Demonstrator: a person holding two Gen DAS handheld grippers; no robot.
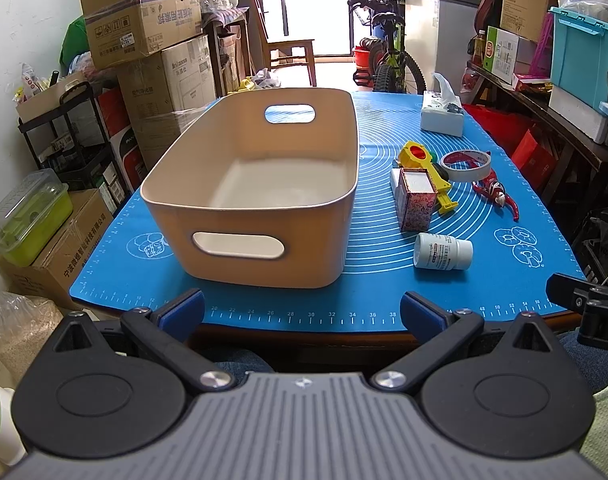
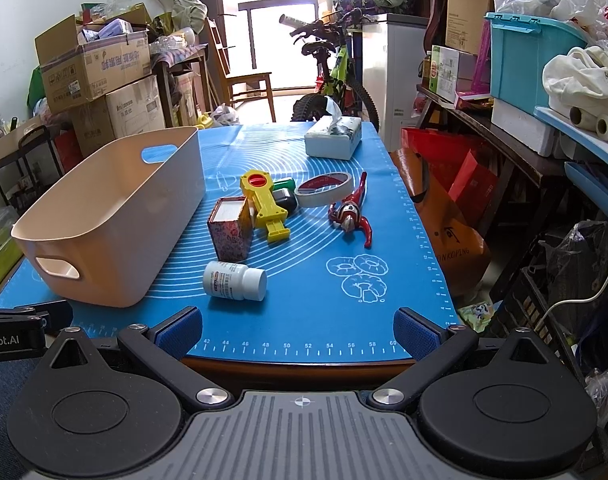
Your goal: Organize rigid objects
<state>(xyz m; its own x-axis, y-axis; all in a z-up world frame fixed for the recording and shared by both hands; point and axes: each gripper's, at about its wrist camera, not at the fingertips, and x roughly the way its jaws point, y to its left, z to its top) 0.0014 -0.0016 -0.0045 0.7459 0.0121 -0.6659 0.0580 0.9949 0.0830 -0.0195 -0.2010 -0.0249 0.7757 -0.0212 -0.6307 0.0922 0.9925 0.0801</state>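
Note:
An empty beige bin [image 1: 259,208] [image 2: 115,216] with handle slots stands on the blue mat [image 1: 384,280] [image 2: 324,280]. To its right lie a white pill bottle [image 1: 443,251] [image 2: 235,281] on its side, an upright floral box [image 1: 416,200] [image 2: 229,229], a yellow toy [image 1: 426,170] [image 2: 265,204], a tape roll [image 1: 466,165] [image 2: 324,190] and a red figure [image 1: 498,194] [image 2: 352,212]. My left gripper [image 1: 301,312] is open before the bin's near wall. My right gripper [image 2: 297,328] is open at the mat's near edge, short of the bottle.
A tissue box [image 1: 442,114] [image 2: 334,136] stands at the mat's far right. Stacked cardboard boxes [image 1: 143,40] line the left, shelves with a teal crate [image 2: 528,56] the right. A bicycle [image 2: 336,76] and a chair [image 2: 247,80] stand beyond the table.

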